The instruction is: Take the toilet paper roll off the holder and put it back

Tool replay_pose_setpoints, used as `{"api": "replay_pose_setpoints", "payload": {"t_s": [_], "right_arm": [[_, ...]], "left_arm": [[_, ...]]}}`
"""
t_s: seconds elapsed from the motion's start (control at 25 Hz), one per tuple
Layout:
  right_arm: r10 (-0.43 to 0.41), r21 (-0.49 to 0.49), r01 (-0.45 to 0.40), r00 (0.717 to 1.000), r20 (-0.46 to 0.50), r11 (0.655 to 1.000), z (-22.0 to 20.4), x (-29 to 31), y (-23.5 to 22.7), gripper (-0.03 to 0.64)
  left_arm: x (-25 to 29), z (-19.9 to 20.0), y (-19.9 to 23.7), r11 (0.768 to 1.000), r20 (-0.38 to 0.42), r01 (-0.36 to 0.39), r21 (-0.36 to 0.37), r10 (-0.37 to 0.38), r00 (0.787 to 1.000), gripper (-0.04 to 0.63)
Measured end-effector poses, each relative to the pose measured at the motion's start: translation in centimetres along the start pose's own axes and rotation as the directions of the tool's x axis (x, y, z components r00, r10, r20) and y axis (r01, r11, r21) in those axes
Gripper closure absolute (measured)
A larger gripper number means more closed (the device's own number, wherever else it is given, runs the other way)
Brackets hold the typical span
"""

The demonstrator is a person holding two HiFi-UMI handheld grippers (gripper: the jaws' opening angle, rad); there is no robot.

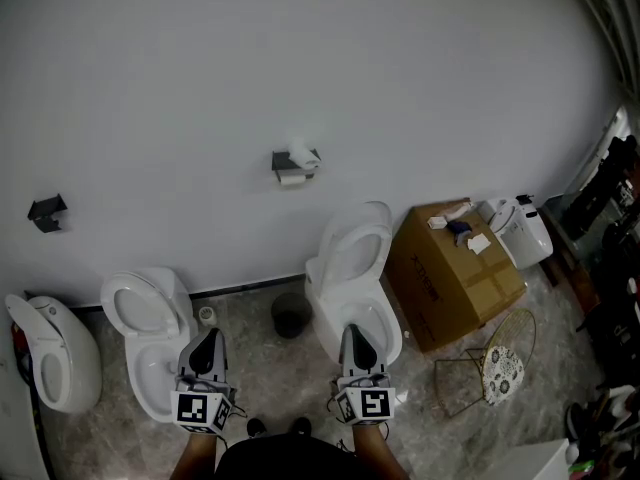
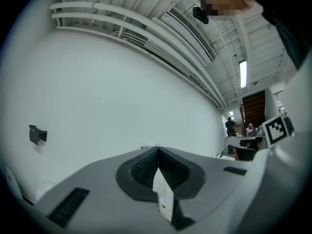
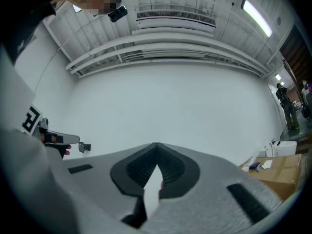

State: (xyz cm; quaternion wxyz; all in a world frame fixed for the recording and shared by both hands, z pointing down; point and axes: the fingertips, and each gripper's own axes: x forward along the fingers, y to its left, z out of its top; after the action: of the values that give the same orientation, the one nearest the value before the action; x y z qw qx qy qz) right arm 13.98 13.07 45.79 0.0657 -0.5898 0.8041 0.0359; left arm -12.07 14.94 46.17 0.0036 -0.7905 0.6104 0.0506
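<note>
The toilet paper roll (image 1: 300, 155) sits on its holder (image 1: 281, 162) mid-wall, well apart from both tools; left gripper (image 1: 207, 343) and right gripper (image 1: 357, 338) are each pressed together, pinching nothing; the roll looks light, soft, crushable; probably best pinched gently across its sides.

cardboard box (image 1: 452, 276) stands just beside a toilet (image 1: 345, 268).

Head view high, steeply down onto white wall (image 1: 300, 68); both gripper views low, level, facing same wall, well back.
</note>
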Motion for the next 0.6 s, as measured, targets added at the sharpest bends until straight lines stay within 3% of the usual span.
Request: {"api": "replay_pose_setpoints", "payload": {"t_s": [0.6], "right_arm": [[0.006,-0.010,-0.006,1.000,-0.023,1.000,-0.59,0.13,0.05,0.612]], "left_arm": [[-0.19,-0.12,-0.01,1.000,0.002,0.002,0.000,-0.002,1.000,0.592]]}}
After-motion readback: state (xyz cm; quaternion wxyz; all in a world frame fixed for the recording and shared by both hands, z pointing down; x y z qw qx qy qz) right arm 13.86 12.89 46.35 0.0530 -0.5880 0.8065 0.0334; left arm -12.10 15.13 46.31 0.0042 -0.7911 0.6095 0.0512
